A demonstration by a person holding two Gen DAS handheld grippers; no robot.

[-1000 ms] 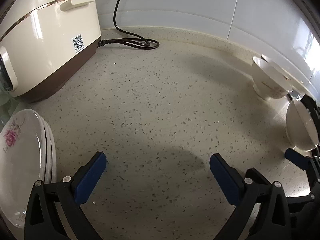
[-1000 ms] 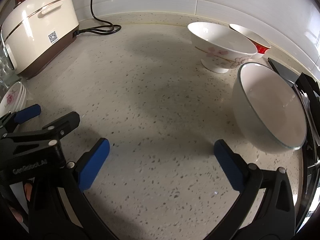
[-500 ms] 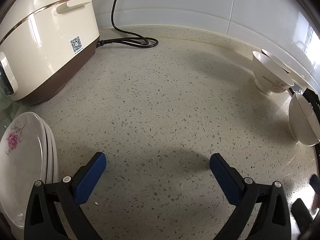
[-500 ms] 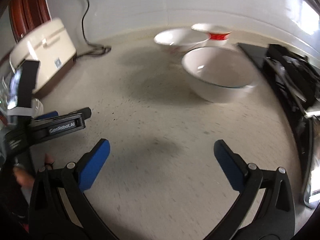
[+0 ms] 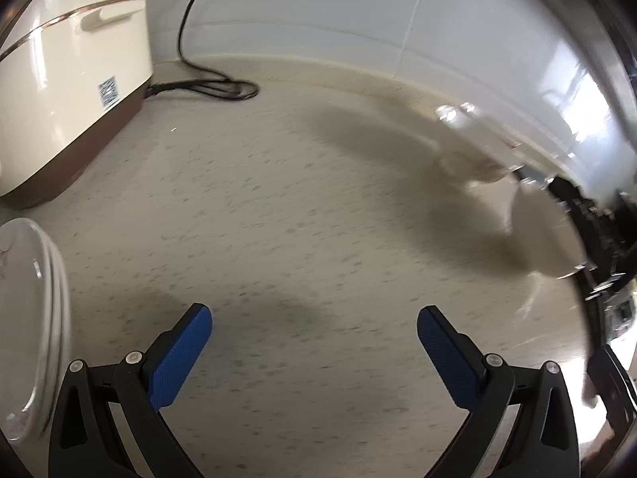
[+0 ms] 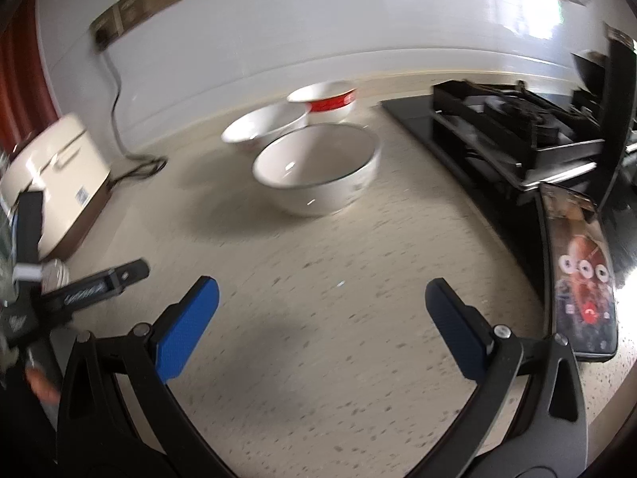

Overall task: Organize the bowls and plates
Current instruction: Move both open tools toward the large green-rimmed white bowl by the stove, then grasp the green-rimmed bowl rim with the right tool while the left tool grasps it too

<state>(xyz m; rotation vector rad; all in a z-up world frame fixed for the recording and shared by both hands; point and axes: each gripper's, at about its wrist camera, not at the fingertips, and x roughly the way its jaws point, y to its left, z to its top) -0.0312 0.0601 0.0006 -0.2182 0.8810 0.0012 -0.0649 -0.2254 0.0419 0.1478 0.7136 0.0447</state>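
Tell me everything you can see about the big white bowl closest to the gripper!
The big white bowl looks like glazed ceramic, shiny, with a thin dark line around its rim and faint marks on its side, too blurred to make out. It stands upright and empty on the speckled counter. Behind it sit two smaller bowls; whether they touch it is unclear. The open right gripper faces it from a distance, not touching.
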